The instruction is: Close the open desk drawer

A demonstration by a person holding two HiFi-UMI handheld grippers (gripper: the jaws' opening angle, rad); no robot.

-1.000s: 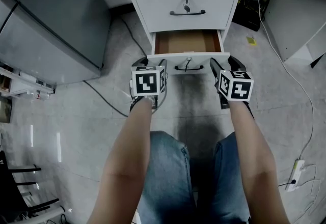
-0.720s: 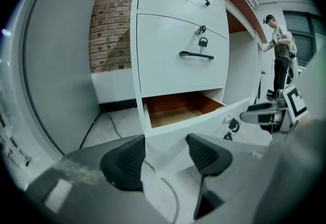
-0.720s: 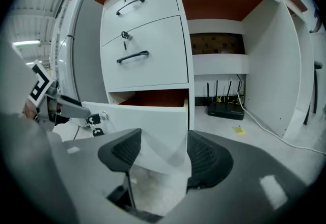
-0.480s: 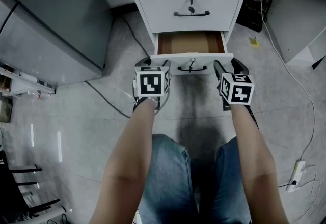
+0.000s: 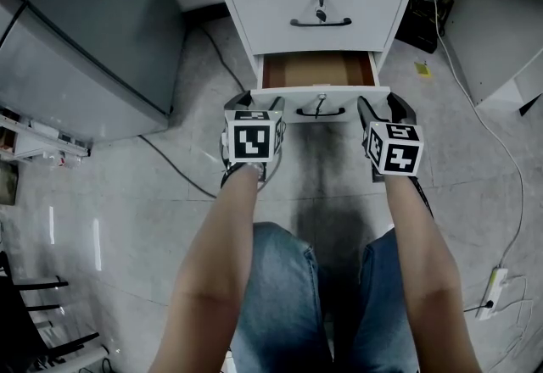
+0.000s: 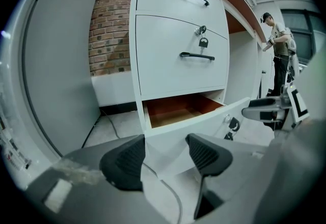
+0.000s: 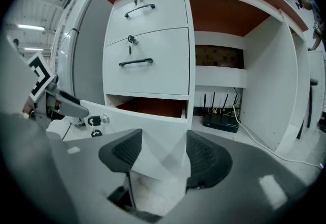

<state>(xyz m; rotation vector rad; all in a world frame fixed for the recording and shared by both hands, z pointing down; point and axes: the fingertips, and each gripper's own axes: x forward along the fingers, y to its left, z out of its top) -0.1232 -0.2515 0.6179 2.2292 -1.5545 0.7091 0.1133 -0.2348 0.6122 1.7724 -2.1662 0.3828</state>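
Grey floor [image 5: 127, 193] runs up to a white drawer cabinet [image 5: 318, 11]. Its two upper drawers sit flush, while the bottom drawer [image 5: 318, 72] stands partly pulled out, its brown base showing. The person crouches squarely before it.

The left hand-held gripper [image 5: 257, 102] sits at the left corner of the drawer front [image 5: 288, 98], and the right hand-held gripper [image 5: 382, 107] sits at its right corner. Each has its jaws apart and clamps nothing. In each gripper view the near corner of the white front shows between the pads. Whether the tips already touch the panel I cannot tell.

The step in hand looks like the push home. To do it well, both grippers should bear on the front together and evenly, so the drawer runs straight on its slides and does not skew and jam. It helps to keep the contact low and flat on the panel and away from the handle [image 5: 320, 113] and the key [image 5: 321, 100] hanging at the middle. The push should be slow and steady and ease off as the front nears the cabinet face. The jaws should also stay outside the gap as it closes.
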